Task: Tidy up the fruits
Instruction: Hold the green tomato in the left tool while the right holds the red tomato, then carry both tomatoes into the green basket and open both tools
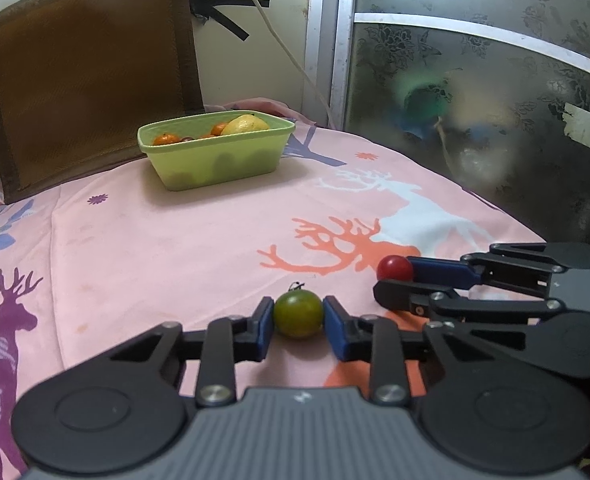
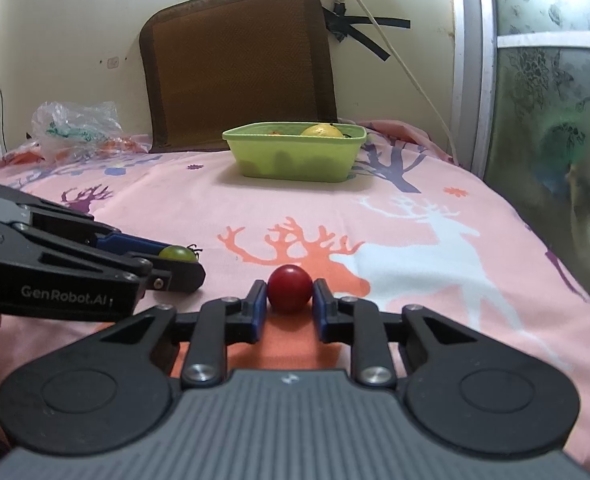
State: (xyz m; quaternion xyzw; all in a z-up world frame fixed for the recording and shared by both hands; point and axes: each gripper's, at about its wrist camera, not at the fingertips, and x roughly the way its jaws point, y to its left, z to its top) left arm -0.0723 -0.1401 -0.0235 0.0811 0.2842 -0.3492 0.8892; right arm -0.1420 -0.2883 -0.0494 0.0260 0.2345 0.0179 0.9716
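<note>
"GenRobot.AI" marks the left hand-held gripper (image 1: 298,316) — clamping a green tomato (image 1: 298,314); right hand-held gripper (image 2: 289,302) clamps a red one (image 2: 289,288).

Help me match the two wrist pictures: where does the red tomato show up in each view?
Left wrist view: the red tomato sits right of centre, low, between the right gripper's jaws.
Right wrist view: the red tomato sits centre, low, between that gripper's own blue pads.
Shared landmark: the green tub of fruit on the pink deer cloth, farther back.

Ahead of my tools, the pink cloth (image 2: 215,208) carries a tub (image 2: 295,156), bag (image 2: 75,124), green fruit (image 1: 298,314) and red fruit (image 2: 290,288).
</note>
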